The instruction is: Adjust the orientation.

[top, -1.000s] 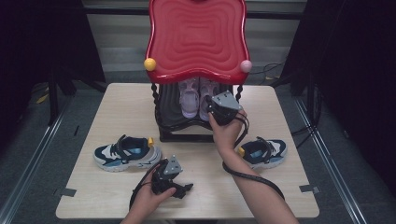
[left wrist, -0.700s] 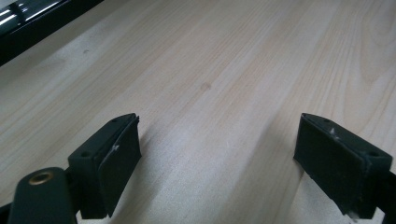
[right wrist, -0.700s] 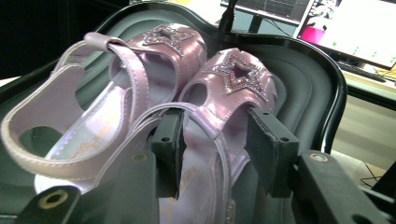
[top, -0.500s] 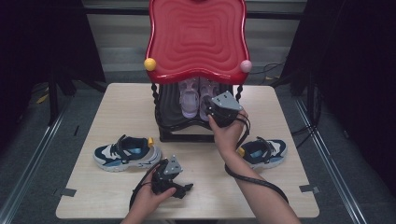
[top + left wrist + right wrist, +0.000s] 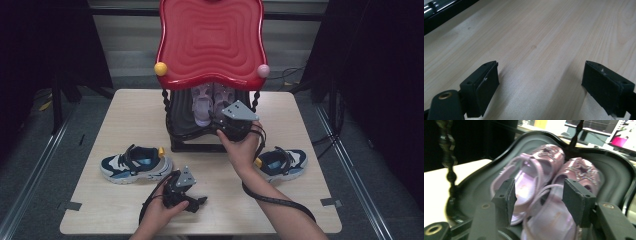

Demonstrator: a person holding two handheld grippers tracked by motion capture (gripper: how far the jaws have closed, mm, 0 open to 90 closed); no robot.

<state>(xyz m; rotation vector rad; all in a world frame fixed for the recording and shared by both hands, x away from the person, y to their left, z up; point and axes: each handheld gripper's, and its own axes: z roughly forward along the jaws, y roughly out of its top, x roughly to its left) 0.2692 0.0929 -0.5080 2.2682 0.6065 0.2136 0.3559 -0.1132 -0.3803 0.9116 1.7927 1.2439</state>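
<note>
High view, left to right: the left gripper point(image 5: 192, 202) rested near the tabletop's front edge, jaws wide and empty. The right gripper point(image 5: 223, 126) sat at the black lower shelf point(image 5: 182, 125) of the red-topped rack, where the pair of lilac patent strap sandals point(image 5: 209, 102) lay just beyond its jaws, which had just been opening, half-wide, nothing pressed. They looked light, glossy, likely slippery; the heel strap seemed the best hold

Pale lilac glittery sandals point(image 5: 544, 182), black lower shelf point(image 5: 614, 167), red rippled top shelf point(image 5: 210, 40), navy-white trainers point(image 5: 135, 164), pale wood-grain table point(image 5: 544, 37)
</note>
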